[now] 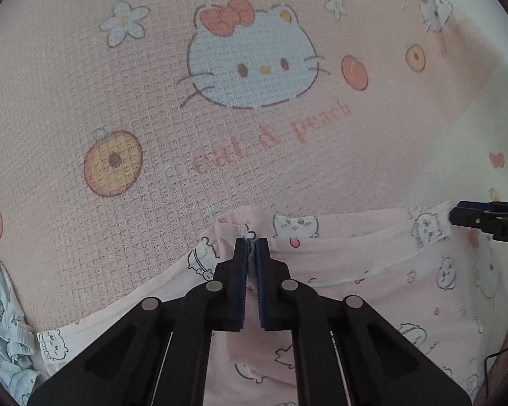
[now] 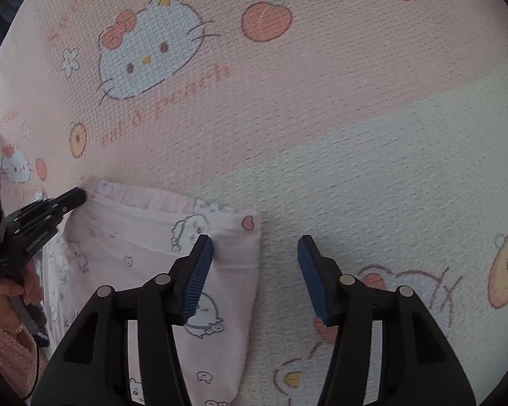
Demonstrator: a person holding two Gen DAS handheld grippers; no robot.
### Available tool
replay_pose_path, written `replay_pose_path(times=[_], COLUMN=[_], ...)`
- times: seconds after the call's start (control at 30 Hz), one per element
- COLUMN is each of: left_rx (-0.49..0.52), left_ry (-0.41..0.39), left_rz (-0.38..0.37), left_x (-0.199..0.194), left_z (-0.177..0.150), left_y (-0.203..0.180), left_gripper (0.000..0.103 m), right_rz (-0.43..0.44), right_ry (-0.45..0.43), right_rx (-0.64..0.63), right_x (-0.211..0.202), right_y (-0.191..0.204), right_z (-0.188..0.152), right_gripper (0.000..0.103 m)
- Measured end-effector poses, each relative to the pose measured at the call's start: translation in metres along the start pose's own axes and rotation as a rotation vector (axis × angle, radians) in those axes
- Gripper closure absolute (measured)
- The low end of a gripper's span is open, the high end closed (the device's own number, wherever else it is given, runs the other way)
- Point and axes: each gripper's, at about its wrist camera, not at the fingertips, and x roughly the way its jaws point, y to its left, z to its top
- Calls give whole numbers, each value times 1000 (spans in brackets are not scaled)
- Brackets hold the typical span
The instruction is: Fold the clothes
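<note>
Pinching the top hem of the garment (image 1: 372, 270) as you do, your left gripper (image 1: 250, 247) has its jaws closed on a small ridge of pink cloth, which shows bunched between the blue pads (image 1: 261, 270); your right gripper (image 2: 255, 247) stands with jaws apart and nothing pressed between them, its left pad (image 2: 199, 270) lying over the cloth near the far corner, its right pad over bare sheet (image 2: 355, 135). The garment, pale pink with small cartoon animals, lies flat on the printed sheet, its folded top band running between your two grippers; a crumpled blue garment (image 1: 3, 321) sits well apart at the left edge of the left view.

To do this step well, I judge you need a matching hold on the right; slide the right jaws left so the corner (image 2: 250, 223) sits squarely between the pads, then close low on the band, taking all layers and none of the sheet; the sheet's open weave looks apt to snag a pad that digs in. Keep the left pinch firm but small; a deep bite will drag a wrinkle across the band. Once both hold, lift evenly and keep the hem taut between them; slack there will make the fold line wander. A loose right grip risks one layer slipping.
</note>
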Motion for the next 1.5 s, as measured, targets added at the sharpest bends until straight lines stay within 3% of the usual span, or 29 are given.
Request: replay_pose_path(times=[0.13,0.37,0.43,0.5,0.53,0.67,0.8,0.9,1.07,1.13,1.23,1.33,1.5], left_rx=[-16,12,11,9,13,50,87,143,75,23,54,136,169], left_ry=[-26,2,-2,-5,-8,-21,-6,45,79,92,119,128,144], left_rz=[-48,-28,-34,-47,-53,-121,-234,-248,-293,-316,-351,-282,-246], left_x=[-15,-10,-9,-6,-5,-5,8,33,49,51,46,44,45], left_z=[2,-7,-6,-3,-1,10,18,17,21,24,20,14,10], left_y=[2,2,-1,-5,-9,-28,-58,-84,-82,-72,-74,-84,-92], left_gripper=[98,98,98,98,98,98,98,98,97,97,96,95,91], right_rz=[-11,88,97,158,186,57,-45,-122,-236,-228,-188,-168,-166], right_ry=[-29,63,39,46,67,-63,-212,-196,-83,-57,-43,-47,-44], right_rx=[24,-63,-92,-84,-73,-124,-6,44,41,51,82,76,92], right_x=[-8,15,19,25,29,-8,-70,-73,-43,-35,-30,-29,-28], right_y=[-8,12,19,21,20,20,-18,-36,-43,-46,-49,-45,-50], right_z=[3,-1,-3,-5,-7,-7,-16,-22,-19,-17,-13,-10,-11], right_gripper=[49,47,48,88,98,99,99,99,99,99,98,95,95])
